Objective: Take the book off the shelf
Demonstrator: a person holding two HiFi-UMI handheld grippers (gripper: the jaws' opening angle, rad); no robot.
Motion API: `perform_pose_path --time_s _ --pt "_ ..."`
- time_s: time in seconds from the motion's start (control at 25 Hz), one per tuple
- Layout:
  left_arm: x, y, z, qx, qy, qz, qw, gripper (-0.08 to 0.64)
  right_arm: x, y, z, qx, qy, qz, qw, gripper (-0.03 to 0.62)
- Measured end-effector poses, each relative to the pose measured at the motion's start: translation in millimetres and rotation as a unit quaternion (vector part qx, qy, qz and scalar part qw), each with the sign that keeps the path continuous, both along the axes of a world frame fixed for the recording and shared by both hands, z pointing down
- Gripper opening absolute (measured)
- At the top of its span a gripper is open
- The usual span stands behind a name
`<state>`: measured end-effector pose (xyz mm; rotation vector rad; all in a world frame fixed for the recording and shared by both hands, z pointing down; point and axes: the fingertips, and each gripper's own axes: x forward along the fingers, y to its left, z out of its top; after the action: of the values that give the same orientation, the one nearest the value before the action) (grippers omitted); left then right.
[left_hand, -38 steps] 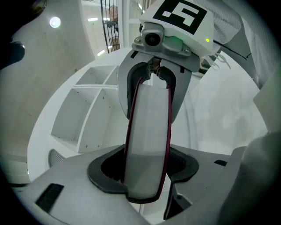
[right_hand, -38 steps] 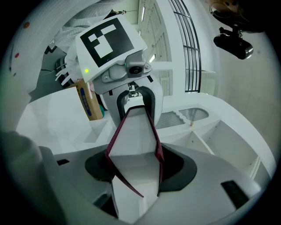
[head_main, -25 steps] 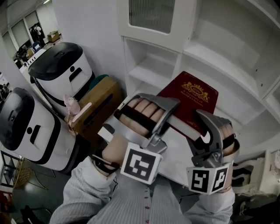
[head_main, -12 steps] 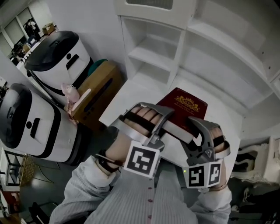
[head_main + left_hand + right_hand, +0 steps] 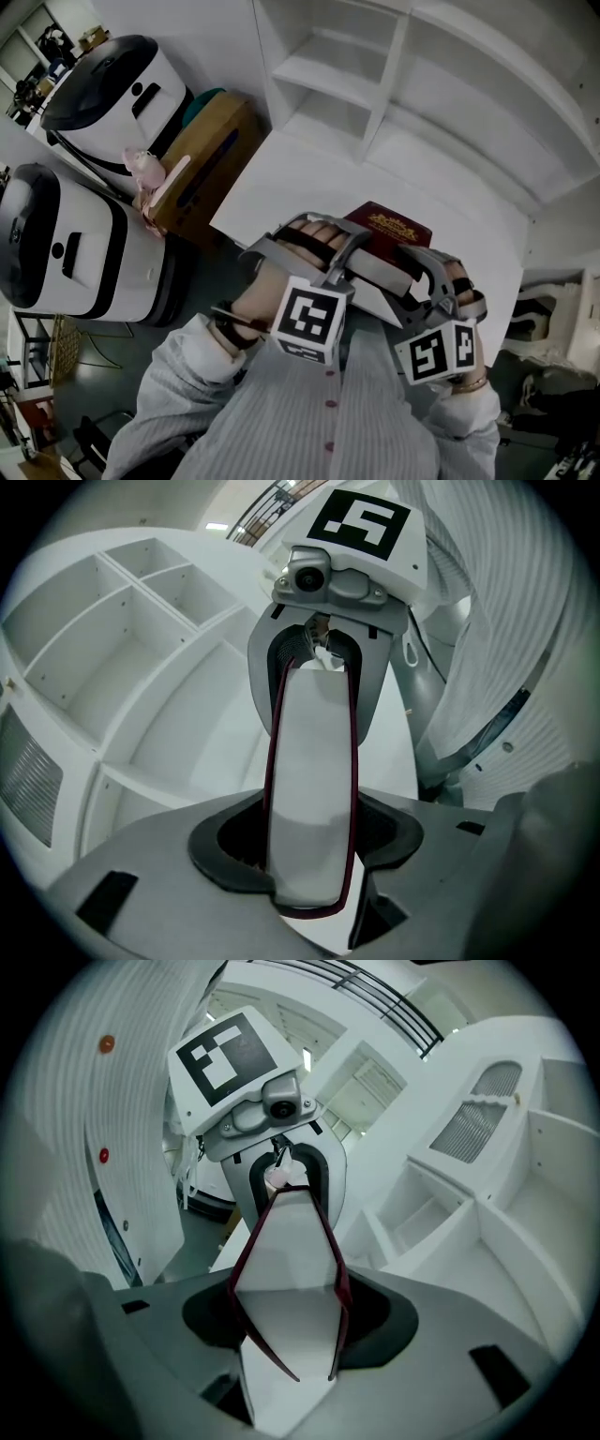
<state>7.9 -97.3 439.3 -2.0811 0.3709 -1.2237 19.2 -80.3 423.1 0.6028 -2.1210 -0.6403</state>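
Observation:
The dark red book (image 5: 391, 228) with a gold crest hangs in front of the white shelf unit (image 5: 403, 122), held by both ends close to the person's chest. My left gripper (image 5: 349, 251) is shut on its left end. My right gripper (image 5: 419, 267) is shut on its right end. In the left gripper view the book's white page edge (image 5: 309, 780) runs from my left gripper (image 5: 309, 860) to the right gripper's fingers (image 5: 370, 682) opposite. In the right gripper view the book (image 5: 286, 1269) sits between the jaws of my right gripper (image 5: 291, 1335), its covers slightly spread.
A white tabletop (image 5: 281, 183) lies under the book, below the bare shelf compartments. Two white and black machines (image 5: 103, 84) (image 5: 56, 244) stand at the left, with a brown cardboard box (image 5: 202, 159) beside them. The person's striped shirt (image 5: 309, 422) fills the bottom.
Both grippers have drawn the book back from the shelf toward the person's chest, keeping their hold. The shelf now lies farther away in the head view.

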Motion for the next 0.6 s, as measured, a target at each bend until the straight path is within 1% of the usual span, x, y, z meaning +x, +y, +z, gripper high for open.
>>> perform_pose_path --time_s 0.16,0.28,0.6 --pt "-2.8 7.5 18.1 -0.037 -0.001 0.002 0.9993 0.236 -3.2 5.9 16.6 -0.038 -0.003 -0.001 0.999 0.233" --pt "-5.9 12.3 28.5 -0.056 -0.003 0.002 0.9984 0.236 -6.3 10.1 26.3 -0.056 -0.002 0.0 0.998 0.233" --pt "-14.7 21.8 45.1 -0.079 -0.002 -0.002 0.9969 0.236 -14.9 18.8 42.5 -0.078 -0.001 -0.002 0.997 0.233"
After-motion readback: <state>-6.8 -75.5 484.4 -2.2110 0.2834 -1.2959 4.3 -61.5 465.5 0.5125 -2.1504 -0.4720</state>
